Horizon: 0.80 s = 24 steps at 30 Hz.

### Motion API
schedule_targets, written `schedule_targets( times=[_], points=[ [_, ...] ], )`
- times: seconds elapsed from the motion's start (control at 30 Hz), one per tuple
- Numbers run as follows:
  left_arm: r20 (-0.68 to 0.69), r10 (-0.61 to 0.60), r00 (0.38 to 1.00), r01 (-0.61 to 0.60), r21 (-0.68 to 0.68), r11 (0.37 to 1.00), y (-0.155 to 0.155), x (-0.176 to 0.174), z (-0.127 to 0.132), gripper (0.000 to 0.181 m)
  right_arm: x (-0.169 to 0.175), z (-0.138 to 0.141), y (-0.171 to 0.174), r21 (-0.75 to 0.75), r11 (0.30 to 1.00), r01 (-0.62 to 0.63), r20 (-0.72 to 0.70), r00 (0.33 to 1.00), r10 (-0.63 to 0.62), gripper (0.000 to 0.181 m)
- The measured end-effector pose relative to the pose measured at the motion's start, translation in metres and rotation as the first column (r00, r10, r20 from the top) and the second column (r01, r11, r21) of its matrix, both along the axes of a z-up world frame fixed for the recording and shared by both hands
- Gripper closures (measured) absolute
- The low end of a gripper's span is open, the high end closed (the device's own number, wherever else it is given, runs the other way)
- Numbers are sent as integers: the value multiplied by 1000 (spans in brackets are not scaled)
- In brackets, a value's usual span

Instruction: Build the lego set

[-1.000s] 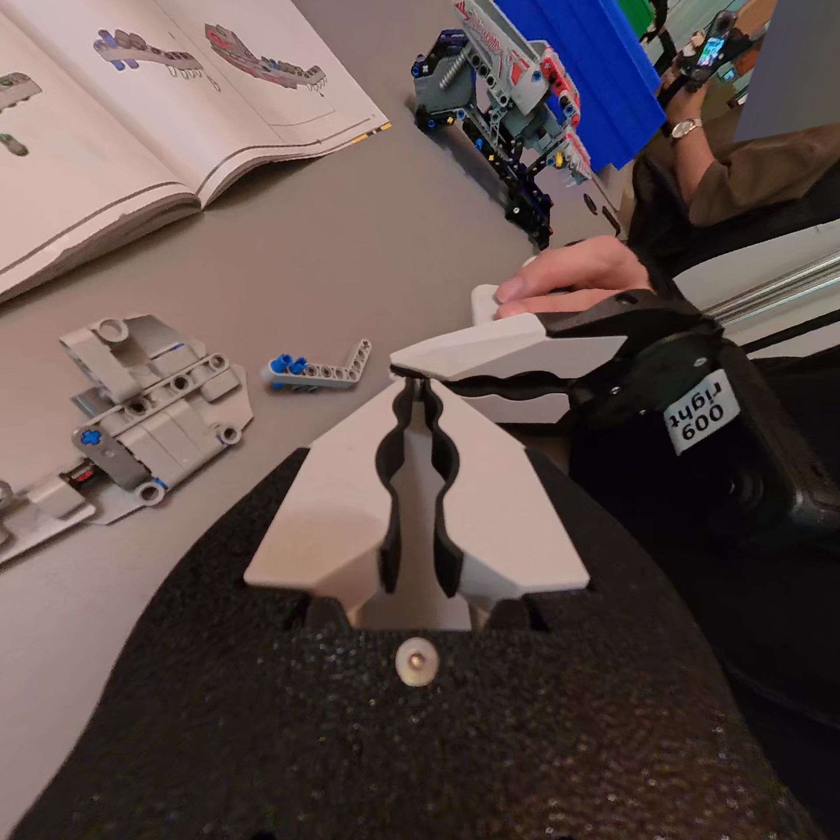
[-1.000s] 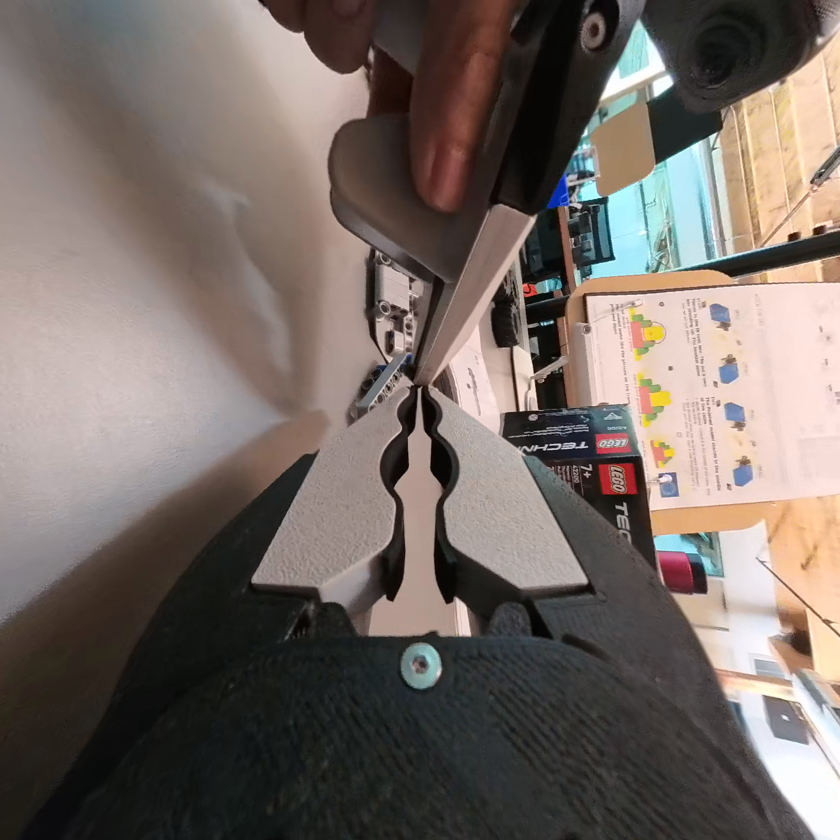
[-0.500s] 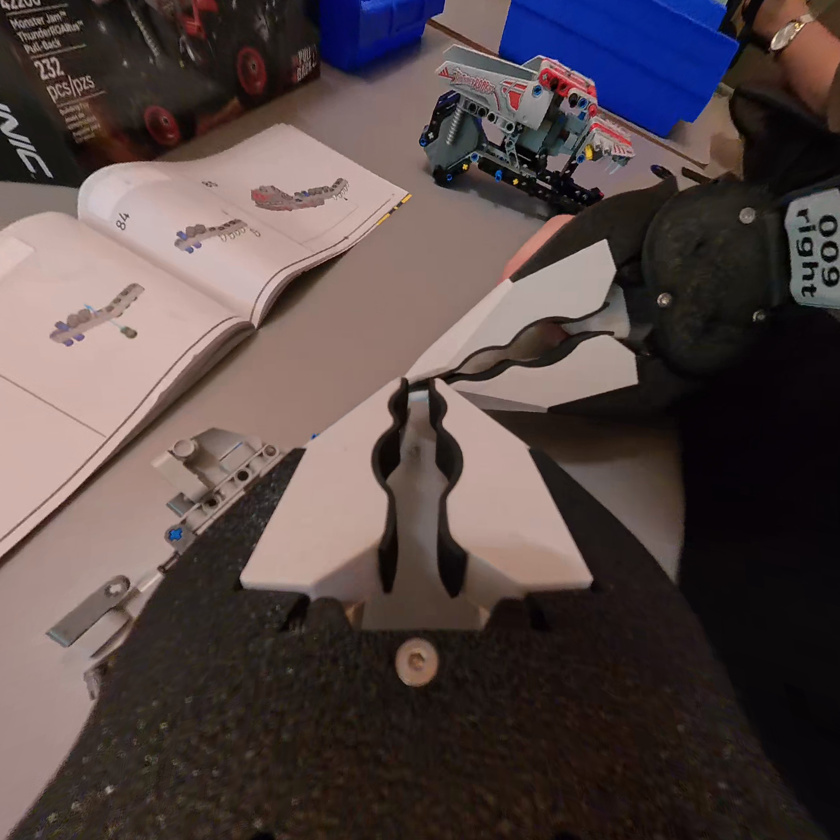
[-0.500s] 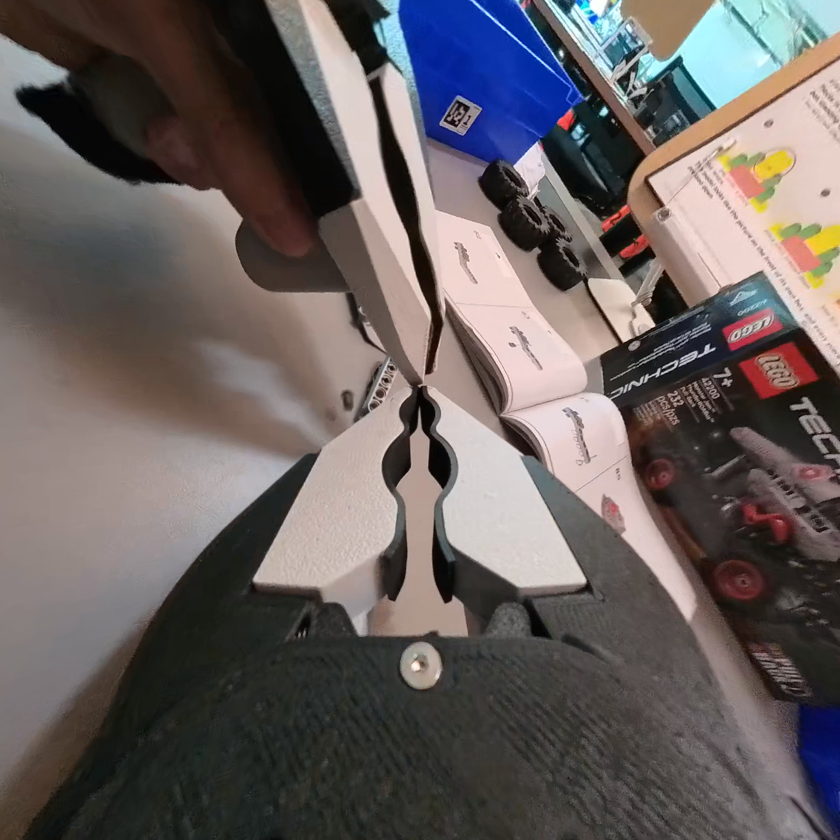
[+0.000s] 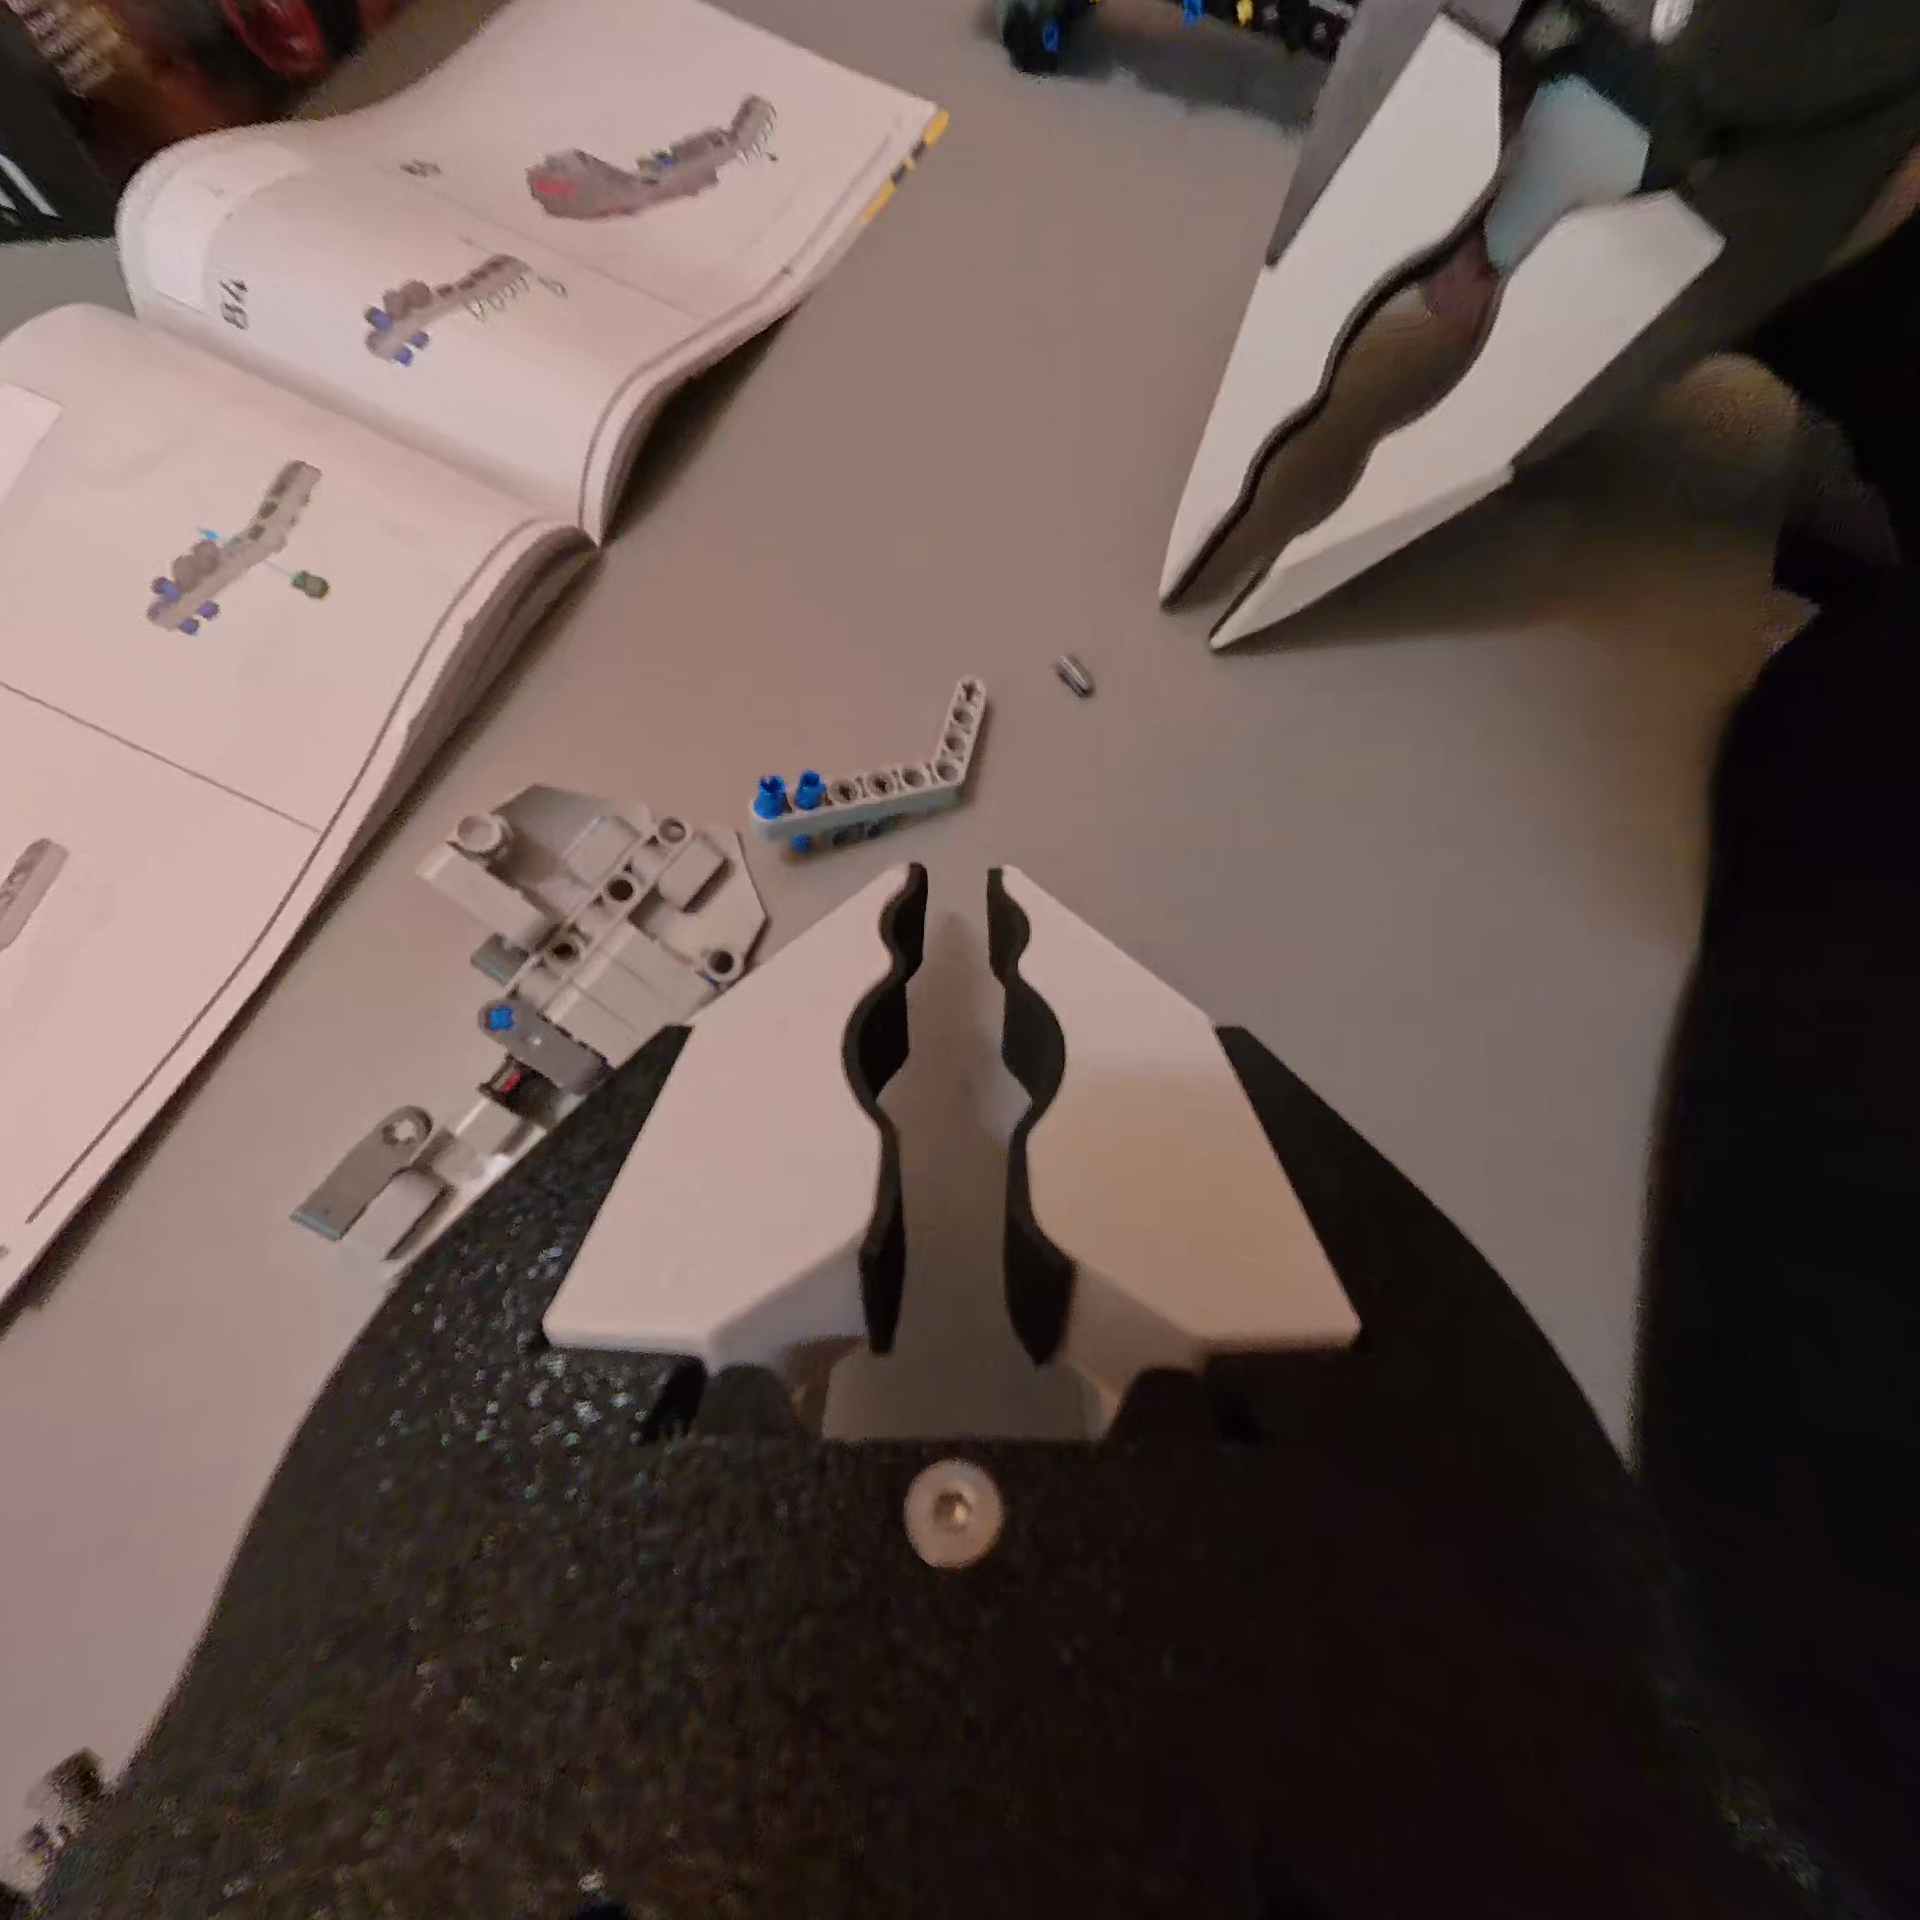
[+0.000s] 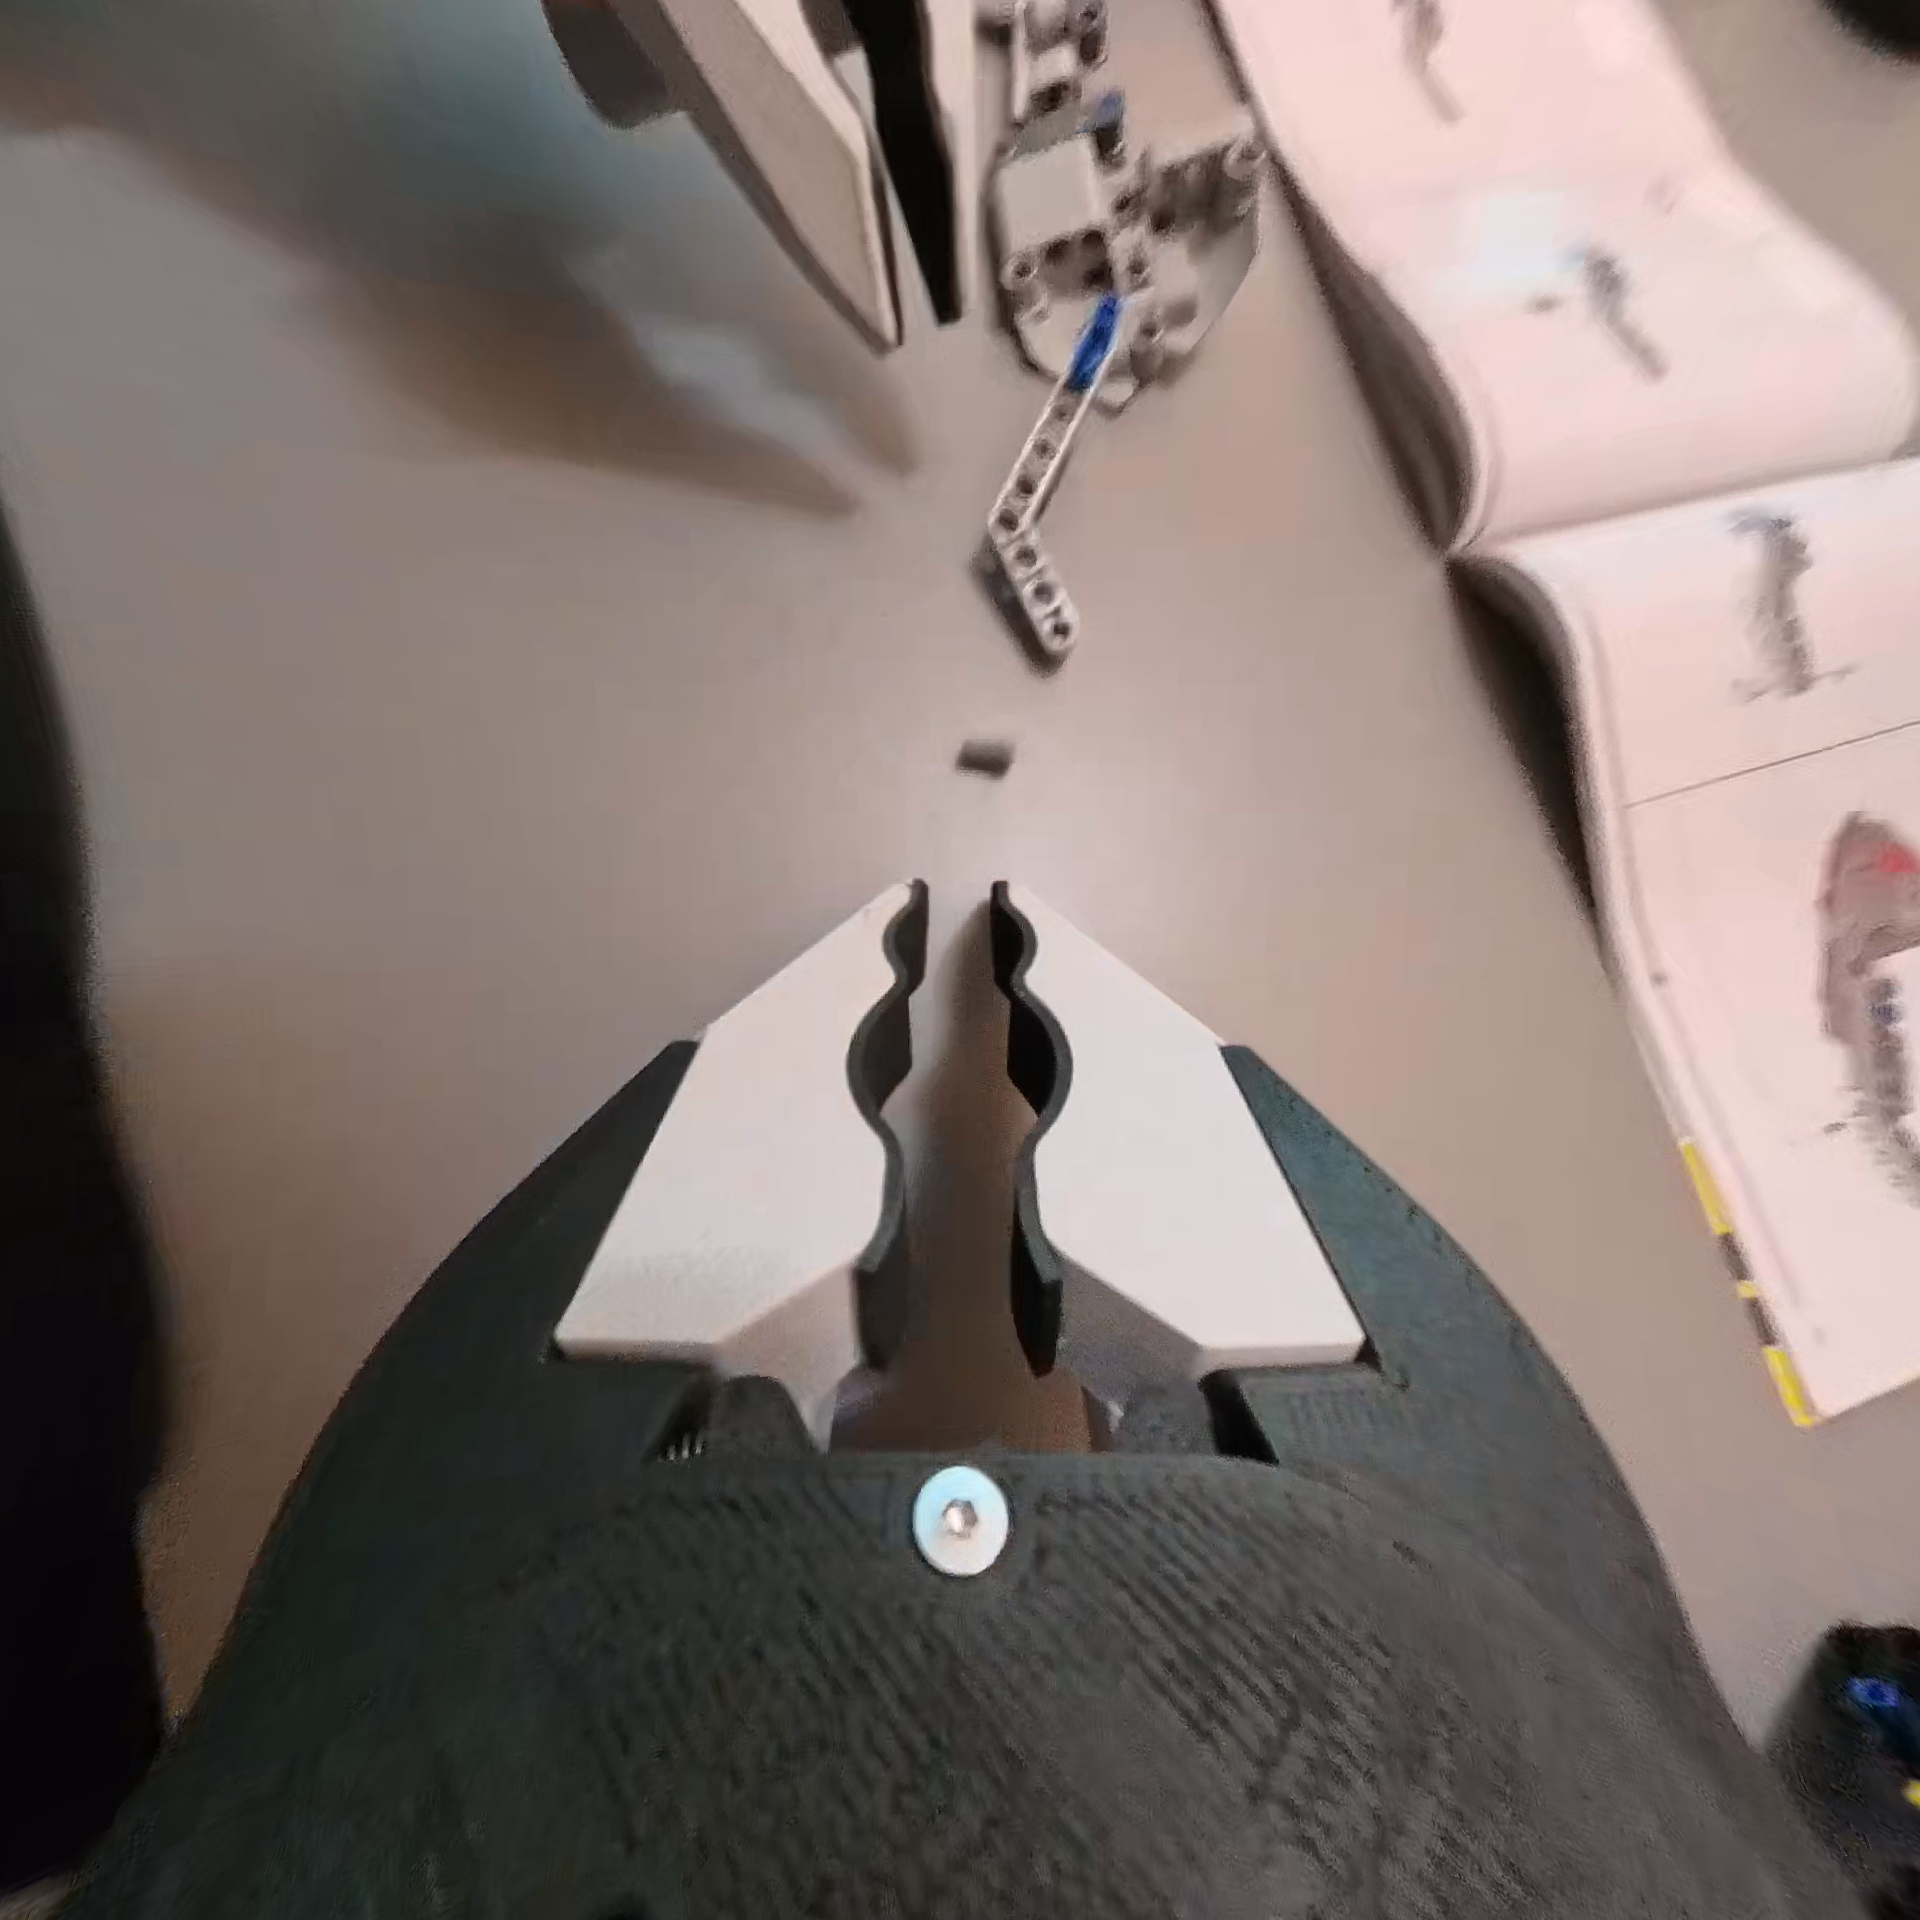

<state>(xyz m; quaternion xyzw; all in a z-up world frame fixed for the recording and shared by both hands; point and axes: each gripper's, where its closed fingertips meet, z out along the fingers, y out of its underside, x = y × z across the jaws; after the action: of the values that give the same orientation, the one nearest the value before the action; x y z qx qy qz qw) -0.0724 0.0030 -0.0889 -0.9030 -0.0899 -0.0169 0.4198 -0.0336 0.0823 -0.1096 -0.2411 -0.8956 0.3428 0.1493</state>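
A bent grey lego beam (image 5: pixel 891 781) with blue pins at one end lies on the grey table, just ahead of my left gripper (image 5: pixel 956 881), which is slightly open and empty. A small dark pin (image 5: pixel 1075 673) lies beyond the beam. A grey lego sub-assembly (image 5: pixel 603 935) lies to the left. My right gripper (image 6: pixel 956 891) is slightly open and empty, pointing at the pin (image 6: pixel 984 756) and the beam (image 6: pixel 1042 520); it also shows in the left wrist view (image 5: pixel 1190 623). The left gripper's fingers (image 6: pixel 821 177) show at the top of the right wrist view.
An open instruction booklet (image 5: pixel 343 416) lies at the left of the table and shows at the right of the right wrist view (image 6: pixel 1714 644). A partly built lego vehicle (image 5: pixel 1164 21) stands at the far edge. A dark box corner (image 5: pixel 62 94) sits top left. About 10 centimeters separates my left fingertips from my right. Between my right fingertips and the partly built lego vehicle (image 5: pixel 1164 21) there is roughly 20 centimeters.
Both grippers have parted from each other and swung down over the table. Both have opened slightly from shut. The small pin now shows on the table between them.
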Motion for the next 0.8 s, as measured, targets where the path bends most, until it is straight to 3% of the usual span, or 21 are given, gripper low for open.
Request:
schedule_targets(
  times=[0.03,0.13,0.27,0.37,0.43,0.57,0.7,0.8],
  points=[
    [-3,-17,1000,17,-7,1000,-1,3,-2,173,5,0,1,-26,1000,-10,27,1000,11,171],
    [-10,-45,999,44,-17,999,0,10,-8,173,-9,5,2,-75,995,64,-34,997,-67,167],
    [7,-60,998,60,-41,997,2,16,-13,173,-21,5,-12,-29,1000,7,-104,995,-10,158],
    [2,-72,997,72,-48,996,2,19,-13,173,-20,0,-23,-48,998,-37,-24,999,36,156],
    [-11,-65,998,64,-56,996,1,19,-14,173,-18,-1,-26,-90,996,-28,56,998,33,165],
    [5,-56,998,57,-45,997,2,22,-17,174,-21,-1,-23,-105,994,14,65,998,-7,173],
    [36,-47,998,48,-10,999,6,22,-15,174,-16,-1,-23,-84,996,-15,24,1000,17,173],
    [105,-8,994,3,51,999,11,16,-6,173,-17,2,-24,-21,999,-48,-88,995,46,173]
  ],
)
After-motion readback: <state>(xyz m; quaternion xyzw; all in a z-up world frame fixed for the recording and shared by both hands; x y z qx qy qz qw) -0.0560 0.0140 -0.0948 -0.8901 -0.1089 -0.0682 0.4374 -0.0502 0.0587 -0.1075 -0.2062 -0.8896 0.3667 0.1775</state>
